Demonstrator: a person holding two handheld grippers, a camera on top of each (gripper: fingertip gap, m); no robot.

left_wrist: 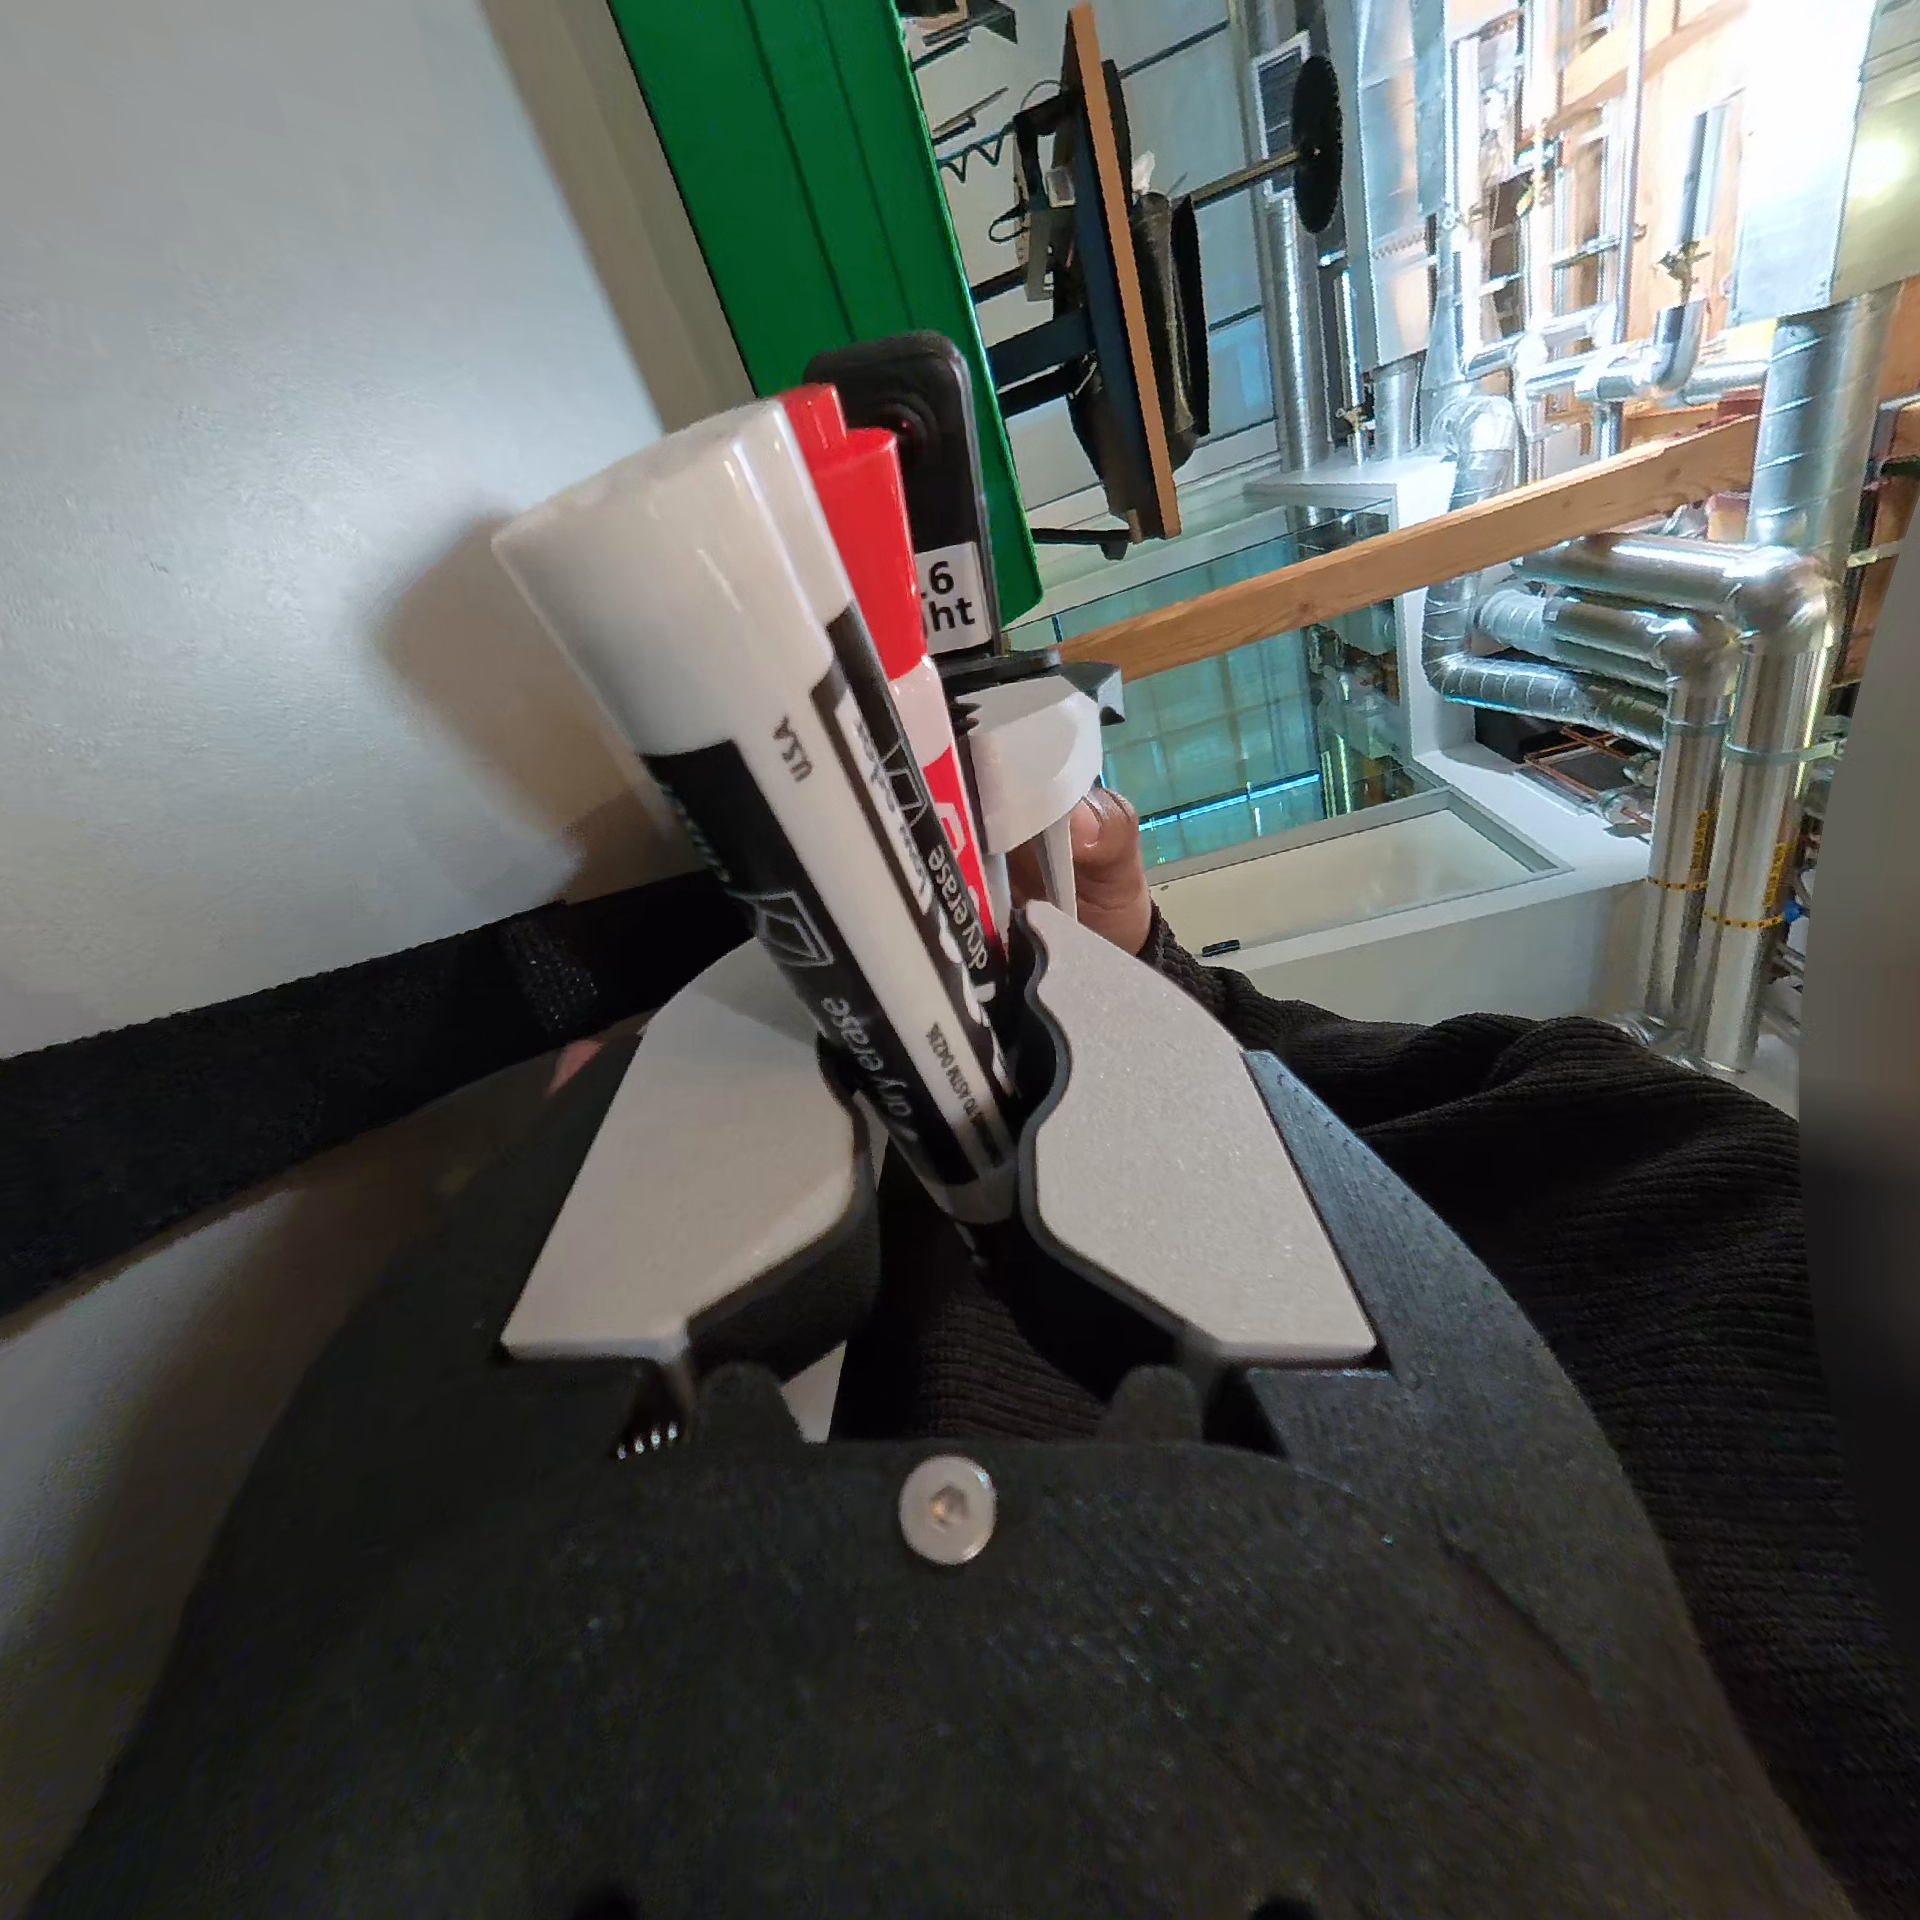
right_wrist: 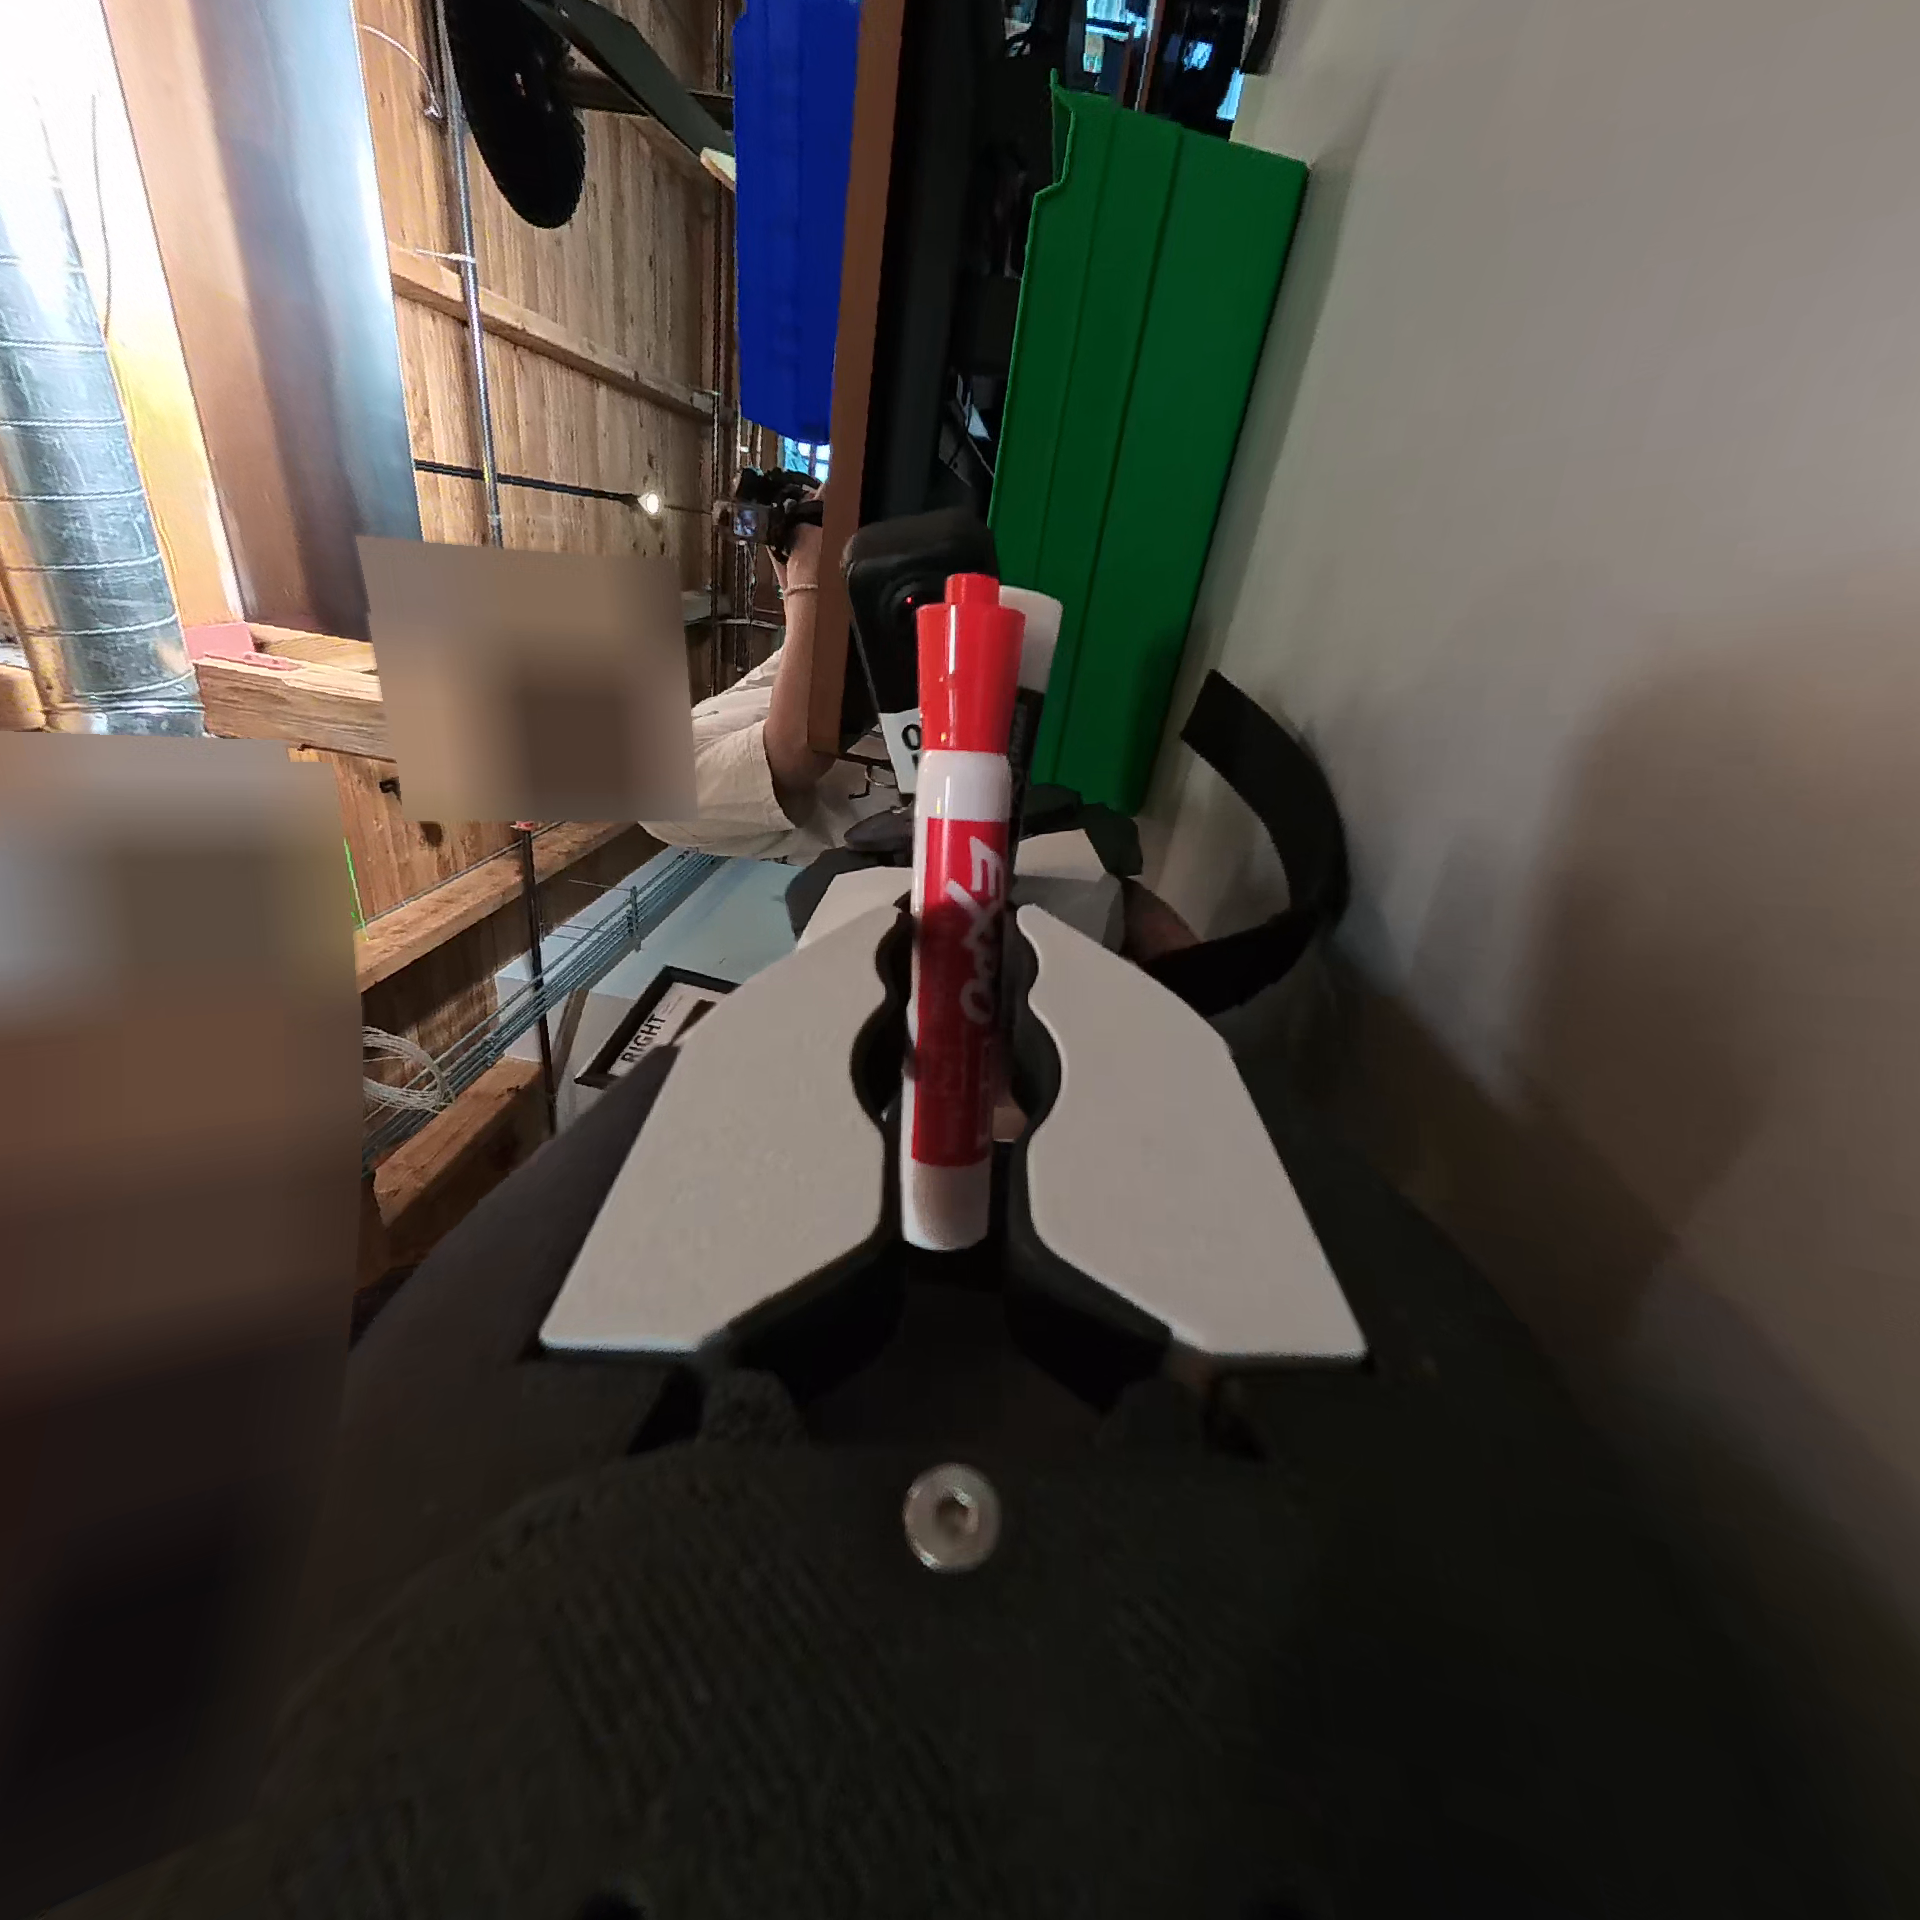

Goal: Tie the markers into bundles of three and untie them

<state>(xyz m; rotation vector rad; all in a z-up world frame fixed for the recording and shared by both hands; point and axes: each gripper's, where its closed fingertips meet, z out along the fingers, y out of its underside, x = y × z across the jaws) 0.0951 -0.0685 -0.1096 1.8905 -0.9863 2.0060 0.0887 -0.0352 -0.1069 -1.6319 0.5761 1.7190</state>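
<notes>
Both grippers hold one bundle of dry-erase markers between them. In the left wrist view my left gripper point(left_wrist: 914, 997) is shut on the bundle: a white-capped marker point(left_wrist: 686, 582) and two red-capped markers point(left_wrist: 868, 520). A black strap point(left_wrist: 260, 1081) runs left from the bundle. My right gripper point(left_wrist: 1039, 748) holds the far side, with a hand point(left_wrist: 1107, 862) behind it. In the right wrist view my right gripper point(right_wrist: 961, 920) is shut on a red marker point(right_wrist: 961, 831), with the white-capped marker point(right_wrist: 1039, 634) behind it. The strap point(right_wrist: 1288, 831) loops at the right.
The white table point(left_wrist: 260, 468) lies beside the bundle and also shows in the right wrist view point(right_wrist: 1558, 520). A green bin point(left_wrist: 831, 208) stands on it, also in the right wrist view point(right_wrist: 1132, 468). A blue bin point(right_wrist: 795, 208) and a person in a white shirt point(right_wrist: 738, 748) are beyond. My two grippers' fingertips are within a few centimetres of each other.
</notes>
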